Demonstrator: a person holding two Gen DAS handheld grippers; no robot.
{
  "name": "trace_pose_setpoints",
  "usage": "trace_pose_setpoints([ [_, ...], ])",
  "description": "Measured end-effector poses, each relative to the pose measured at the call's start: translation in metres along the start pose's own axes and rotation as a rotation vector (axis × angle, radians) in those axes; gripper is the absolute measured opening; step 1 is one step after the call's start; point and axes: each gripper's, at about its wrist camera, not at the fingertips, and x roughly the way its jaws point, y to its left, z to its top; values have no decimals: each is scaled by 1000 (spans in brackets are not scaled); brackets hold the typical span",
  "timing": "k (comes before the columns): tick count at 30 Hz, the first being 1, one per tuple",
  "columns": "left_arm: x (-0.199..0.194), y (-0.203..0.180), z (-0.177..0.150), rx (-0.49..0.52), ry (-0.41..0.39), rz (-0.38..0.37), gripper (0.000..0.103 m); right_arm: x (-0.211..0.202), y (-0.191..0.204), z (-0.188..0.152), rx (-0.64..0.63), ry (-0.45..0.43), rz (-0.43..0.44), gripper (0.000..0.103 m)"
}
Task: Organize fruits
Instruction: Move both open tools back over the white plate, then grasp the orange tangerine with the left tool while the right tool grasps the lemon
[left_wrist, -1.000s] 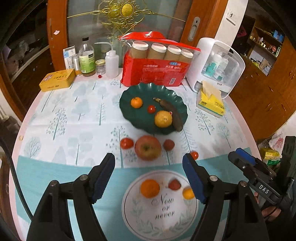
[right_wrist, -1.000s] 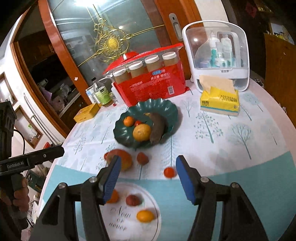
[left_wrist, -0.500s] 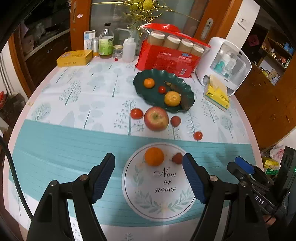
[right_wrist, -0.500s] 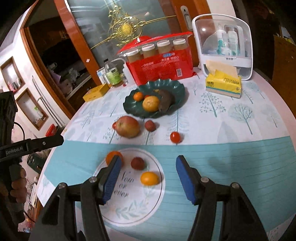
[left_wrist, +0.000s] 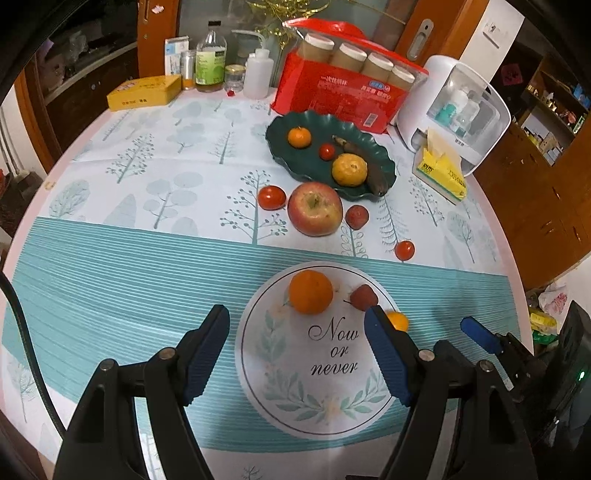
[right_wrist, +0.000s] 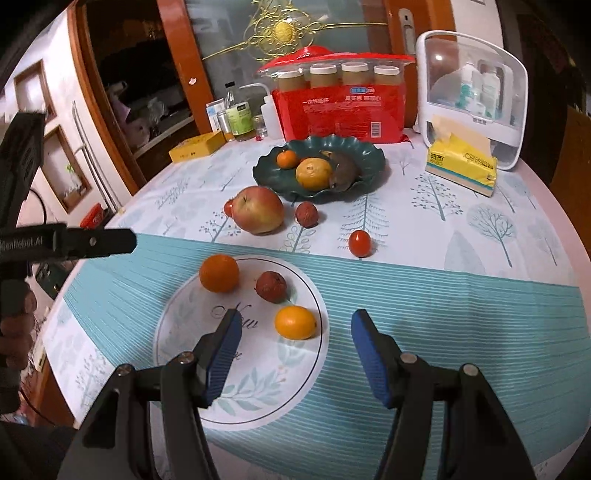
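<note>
A dark green plate holds a small orange, a cherry tomato, a yellow citrus and a dark banana. In front of it lie a big apple, a tomato, a lychee and a cherry tomato. On the printed circle lie an orange, a dark lychee and a small yellow-orange citrus. My left gripper is open and empty near the circle. My right gripper is open, just short of the small citrus.
At the back stand a red pack of jars, bottles, a yellow box, a white storage case and a yellow tissue pack. The round table's edge curves close on the right.
Both grippers have pulled back toward the near edge of the table and tilted down, so the fruits on the printed circle now sit just ahead of the fingers. No fruit has moved.
</note>
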Motion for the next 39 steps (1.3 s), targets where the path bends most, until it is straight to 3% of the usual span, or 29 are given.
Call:
trace_pose_setpoints([
  [12, 76, -1, 7, -34, 132, -33, 74, 36, 7, -11, -151, -10, -47, 62],
  [28, 117, -3, 11, -18, 153, 6, 74, 68, 15, -19, -233, 66, 9, 58],
  [39, 116, -9, 11, 26, 111, -16, 47, 72, 14, -18, -235, 69, 3, 38],
])
